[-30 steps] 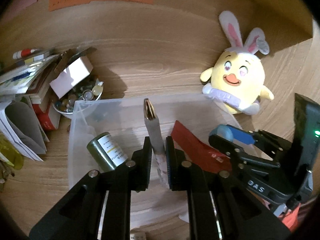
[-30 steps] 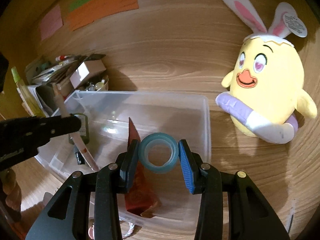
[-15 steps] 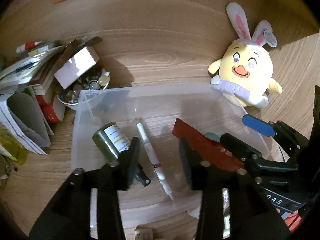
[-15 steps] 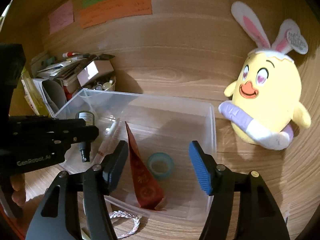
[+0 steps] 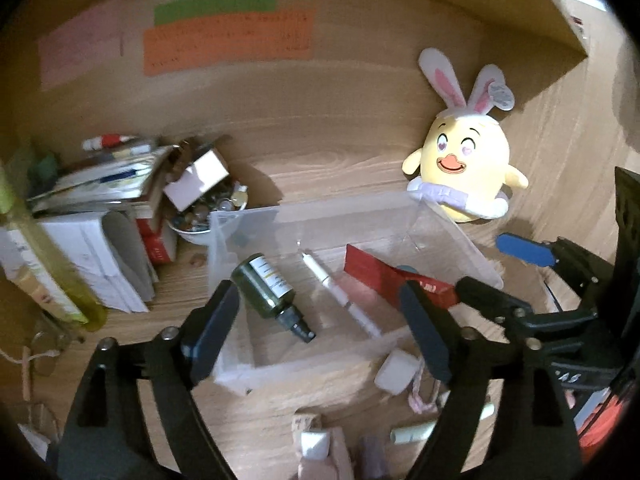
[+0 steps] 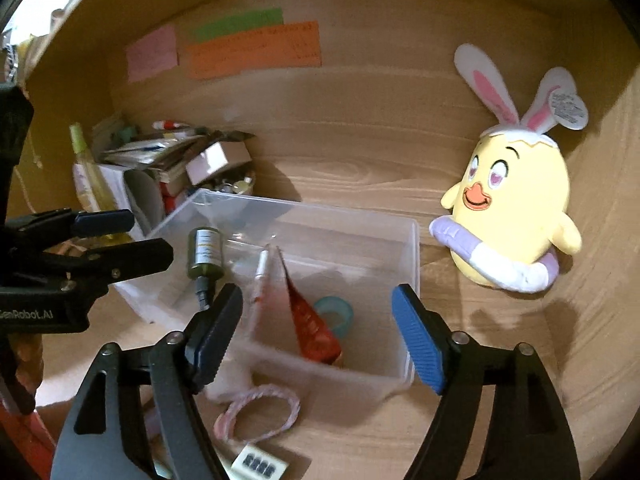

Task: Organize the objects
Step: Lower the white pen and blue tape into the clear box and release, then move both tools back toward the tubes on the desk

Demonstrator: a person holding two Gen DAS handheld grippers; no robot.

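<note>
Left wrist view: the left gripper [image 5: 320, 316] is opening wide with nothing between its jaws; the pen [image 5: 340, 294] it was pinching a second ago is now lying ahead in the clear bin [image 5: 320, 210], its long axis running away and leftward, beside a green bottle [image 5: 268, 288]. Right wrist view: the right gripper [image 6: 318, 336] is likewise spreading, empty; the tape roll [image 6: 336, 314] it was gripping is lying flat in the bin beside a red packet [image 6: 312, 326]. Wooden desk [image 6: 360, 168], plush chick [image 6: 516, 216] to the right.
</note>
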